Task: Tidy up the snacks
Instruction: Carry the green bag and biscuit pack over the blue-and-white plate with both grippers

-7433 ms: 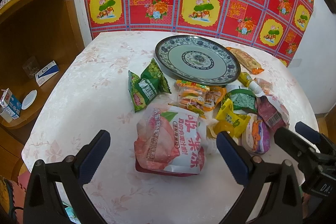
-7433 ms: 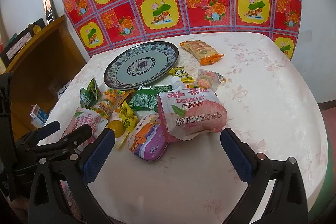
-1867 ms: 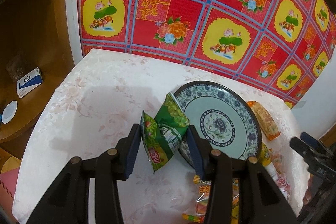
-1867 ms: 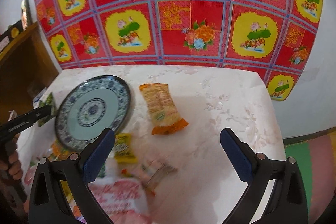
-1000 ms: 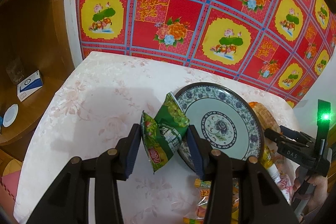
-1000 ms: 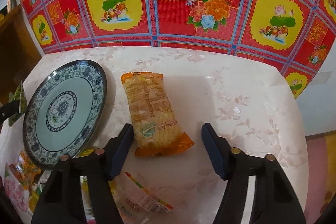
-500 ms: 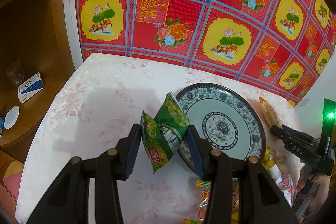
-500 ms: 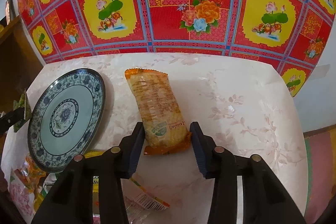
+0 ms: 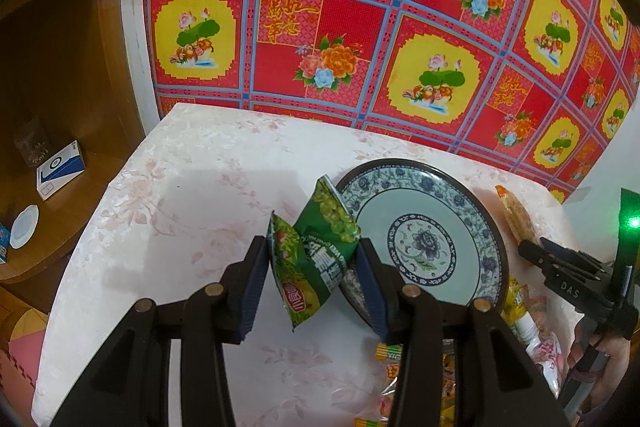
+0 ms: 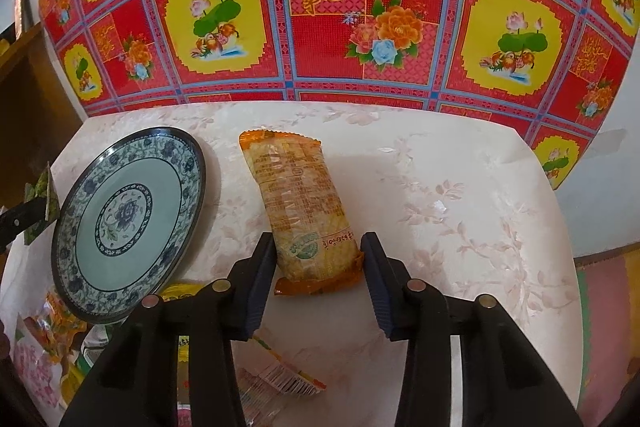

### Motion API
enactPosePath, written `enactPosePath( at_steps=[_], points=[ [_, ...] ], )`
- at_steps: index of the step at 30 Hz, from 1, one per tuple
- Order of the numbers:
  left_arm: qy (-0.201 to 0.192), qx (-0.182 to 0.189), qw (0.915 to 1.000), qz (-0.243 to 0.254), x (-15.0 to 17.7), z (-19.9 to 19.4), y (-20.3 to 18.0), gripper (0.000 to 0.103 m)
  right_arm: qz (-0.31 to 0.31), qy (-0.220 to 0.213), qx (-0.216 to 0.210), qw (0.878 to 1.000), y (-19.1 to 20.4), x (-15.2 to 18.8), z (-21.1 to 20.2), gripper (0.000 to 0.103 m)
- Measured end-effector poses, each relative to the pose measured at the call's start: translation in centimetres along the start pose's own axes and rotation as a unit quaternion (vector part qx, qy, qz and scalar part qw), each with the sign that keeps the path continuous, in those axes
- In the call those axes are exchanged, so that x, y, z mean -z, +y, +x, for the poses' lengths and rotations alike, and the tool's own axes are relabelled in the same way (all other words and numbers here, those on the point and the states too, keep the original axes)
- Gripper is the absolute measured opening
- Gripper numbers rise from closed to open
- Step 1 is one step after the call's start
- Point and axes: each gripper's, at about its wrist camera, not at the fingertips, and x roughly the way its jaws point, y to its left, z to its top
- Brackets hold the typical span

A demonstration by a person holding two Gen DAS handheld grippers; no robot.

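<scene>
Desk (image 9: 192,163), pale floral cloth, red-and-yellow patterned cloth on the wall behind. Wooden shelf unit to the left, not part of the job.

Blue-and-white plate (image 9: 472,203) sits toward the back of the desk. Nothing on it, so nothing is organized yet. I read it as the drop target.

Loose snack pile (image 9: 420,367) on the near side of the plate: mixed yellow, orange and pink packets, untouched, partly hidden behind the tools. That's the bulk of the remaining work.

Orange wafer packet (image 10: 298,203) lies flat on the desk just right of the plate. Right tool (image 10: 319,269) is clamped on its near end, pads against both long edges. Can't tell if the near end is off the cloth yet.

Green snack bags (image 9: 316,251), two bunched together, pinched in the left tool (image 9: 312,279) at the plate's left rim, overlapping the edge. They look lifted off the desk, not certain.

Status: early. Two grasps made, zero placed. Next call, as I judge it: bring both loads over the plate and release, then work through the pile. Watch that the two green bags don't split when lifted.
</scene>
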Motion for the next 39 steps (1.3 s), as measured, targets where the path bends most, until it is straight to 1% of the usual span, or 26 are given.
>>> enactPosePath(
  at_steps=[13,21,26,34,39],
  points=[
    [-0.001,0.000,1.0000,0.002,-0.1,0.0,0.1,0.047,-0.004,-0.013,-0.008,1.000,0.7,0.1,-1.3,0.044],
    [-0.008,-0.002,0.9999,0.009,-0.2,-0.4,-0.1,0.047,-0.005,-0.017,-0.010,1.000,1.1,0.0,-1.9,0.044],
    [-0.015,-0.004,0.9998,0.016,-0.4,-0.7,-0.5,0.047,-0.006,-0.018,-0.018,1.000,1.7,-0.2,-2.4,0.044],
    [-0.018,-0.003,0.9995,0.026,-1.0,-0.6,-1.4,0.047,-0.020,-0.032,-0.039,0.999,3.5,-0.8,-3.6,0.044],
    [-0.024,0.003,0.9986,0.048,-1.8,-0.2,-2.6,0.047,-0.029,-0.034,-0.049,0.998,4.8,-1.2,-3.6,0.044]
  ],
)
